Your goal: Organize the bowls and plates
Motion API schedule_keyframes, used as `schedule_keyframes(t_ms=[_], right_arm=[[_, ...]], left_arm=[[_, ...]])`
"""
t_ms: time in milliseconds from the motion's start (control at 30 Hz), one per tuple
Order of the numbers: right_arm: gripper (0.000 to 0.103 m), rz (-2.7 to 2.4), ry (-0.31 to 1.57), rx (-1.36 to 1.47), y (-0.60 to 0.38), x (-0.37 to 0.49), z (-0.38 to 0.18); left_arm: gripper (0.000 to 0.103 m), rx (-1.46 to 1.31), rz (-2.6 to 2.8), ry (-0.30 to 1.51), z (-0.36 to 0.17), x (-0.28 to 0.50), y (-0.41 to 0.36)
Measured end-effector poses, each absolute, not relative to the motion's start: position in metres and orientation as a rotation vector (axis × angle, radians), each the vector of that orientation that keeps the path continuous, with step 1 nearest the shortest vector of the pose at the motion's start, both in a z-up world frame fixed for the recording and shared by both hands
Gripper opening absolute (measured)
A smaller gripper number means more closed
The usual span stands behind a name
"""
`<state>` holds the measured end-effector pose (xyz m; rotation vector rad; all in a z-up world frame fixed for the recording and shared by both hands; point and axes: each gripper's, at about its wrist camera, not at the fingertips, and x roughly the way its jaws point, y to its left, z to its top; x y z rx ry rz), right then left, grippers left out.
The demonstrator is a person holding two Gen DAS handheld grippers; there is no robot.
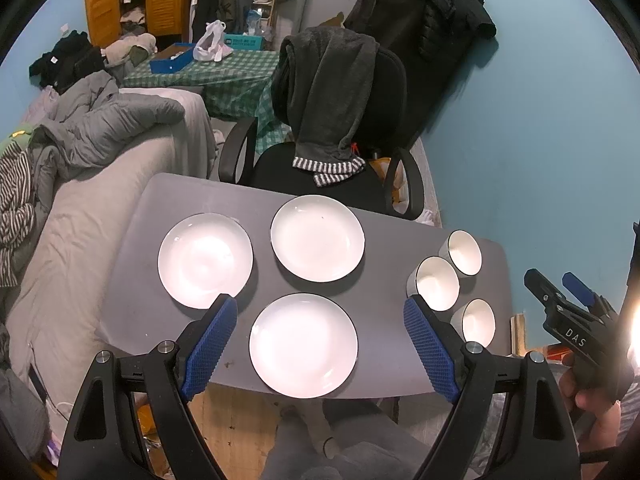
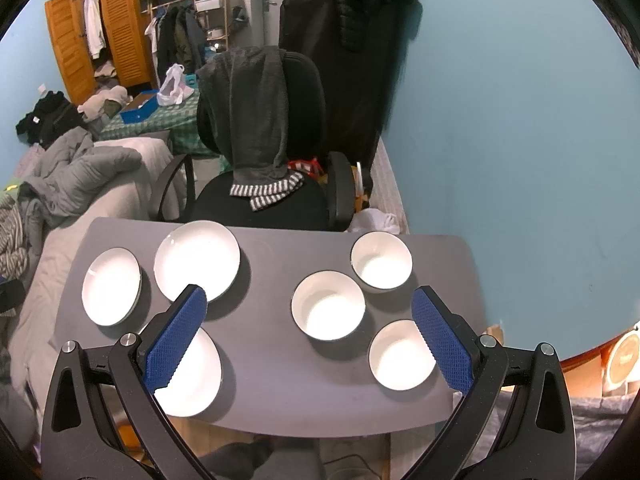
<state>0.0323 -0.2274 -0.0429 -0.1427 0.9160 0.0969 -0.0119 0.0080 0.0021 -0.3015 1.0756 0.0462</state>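
Both grippers, left gripper and right gripper, hang wide open, empty. Plates and bowls look glossy, breakable, probably slippery, so I'd pinch rims.

A grey tabletop with rounded corners carries six white dishes, all dark-rimmed and none touching another. Three plates sit on its left half: a far plate, a left plate and a near plate at the front edge. Three bowls cluster on the right half: a far bowl, a middle bowl and a near bowl. The bowls stand upright and look empty.
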Motion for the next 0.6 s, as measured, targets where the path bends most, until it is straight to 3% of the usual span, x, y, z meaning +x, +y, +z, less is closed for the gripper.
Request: schedule_keyframes(t_ms=[600], right_arm=[[0.101, 0.105, 0.915, -0.15, -0.216, 0.031, -0.045]], left_arm=[[0.087, -0.283, 0.052, 1.065, 0.002, -0.018, 0.005]])
